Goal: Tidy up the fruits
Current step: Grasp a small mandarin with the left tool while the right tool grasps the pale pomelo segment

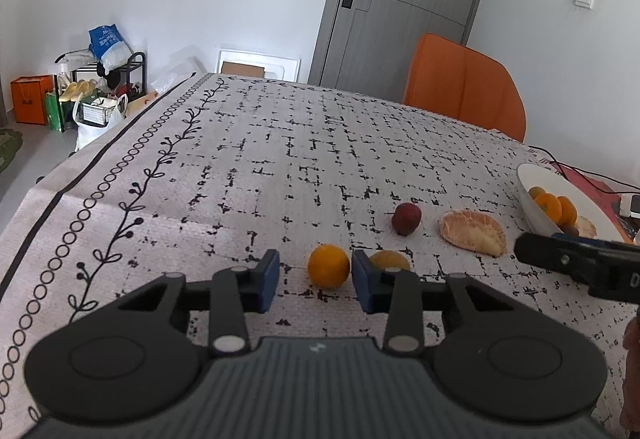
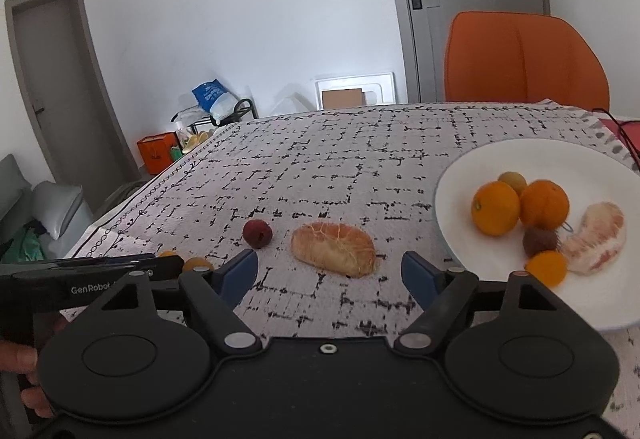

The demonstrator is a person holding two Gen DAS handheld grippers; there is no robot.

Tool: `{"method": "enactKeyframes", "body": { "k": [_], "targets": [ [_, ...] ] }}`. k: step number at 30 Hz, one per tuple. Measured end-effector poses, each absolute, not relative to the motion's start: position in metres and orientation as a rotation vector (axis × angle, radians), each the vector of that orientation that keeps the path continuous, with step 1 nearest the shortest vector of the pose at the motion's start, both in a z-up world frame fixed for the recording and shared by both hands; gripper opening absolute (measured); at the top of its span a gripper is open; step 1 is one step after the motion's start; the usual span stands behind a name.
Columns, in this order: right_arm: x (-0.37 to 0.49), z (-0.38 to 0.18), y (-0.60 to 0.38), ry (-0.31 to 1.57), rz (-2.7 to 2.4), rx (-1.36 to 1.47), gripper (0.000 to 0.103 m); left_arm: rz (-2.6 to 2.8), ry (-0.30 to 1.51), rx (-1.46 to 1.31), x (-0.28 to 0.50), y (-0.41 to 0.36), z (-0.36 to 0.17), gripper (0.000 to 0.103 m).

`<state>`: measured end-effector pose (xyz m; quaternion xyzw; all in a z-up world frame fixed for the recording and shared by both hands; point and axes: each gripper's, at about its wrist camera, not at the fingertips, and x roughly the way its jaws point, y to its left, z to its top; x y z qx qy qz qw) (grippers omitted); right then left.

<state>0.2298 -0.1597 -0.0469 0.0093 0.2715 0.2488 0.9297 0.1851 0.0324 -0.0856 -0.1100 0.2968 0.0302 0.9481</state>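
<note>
On the patterned tablecloth a small orange [image 1: 328, 265] lies just in front of my left gripper [image 1: 316, 281], between its blue pads; a gap shows on its left side, so the gripper is open. A yellowish fruit [image 1: 390, 261] sits half hidden behind the right finger. Further right lie a red fruit [image 1: 406, 219] and a peeled citrus segment [image 1: 472, 231]. My right gripper [image 2: 330, 277] stands open, its pads to either side of that segment [image 2: 334, 249] and apart from it. The white plate [image 2: 460, 167] at the right holds oranges [image 2: 495, 207], a dark fruit and another peeled segment [image 2: 596, 239].
An orange chair [image 2: 524, 55] stands at the table's far side. Cables [image 1: 576, 171] and a red item lie past the plate. The table's left edge [image 1: 52, 195] drops to a floor with bags and a rack. The left gripper's body [image 2: 100, 271] reaches in from the left in the right wrist view.
</note>
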Motion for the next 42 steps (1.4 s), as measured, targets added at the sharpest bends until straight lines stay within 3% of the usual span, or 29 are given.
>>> {"method": "enactKeyframes", "body": {
  "k": [11, 42],
  "targets": [
    [0.257, -0.049, -0.145, 0.571, 0.536, -0.033, 0.078, 0.051, 0.605, -0.229, 0.191, 0.034, -0.087, 0.021],
    [0.243, -0.046, -0.125, 0.609, 0.674, -0.055, 0.073, 0.12, 0.585, -0.272, 0.174, 0.058, -0.078, 0.021]
  ]
}}
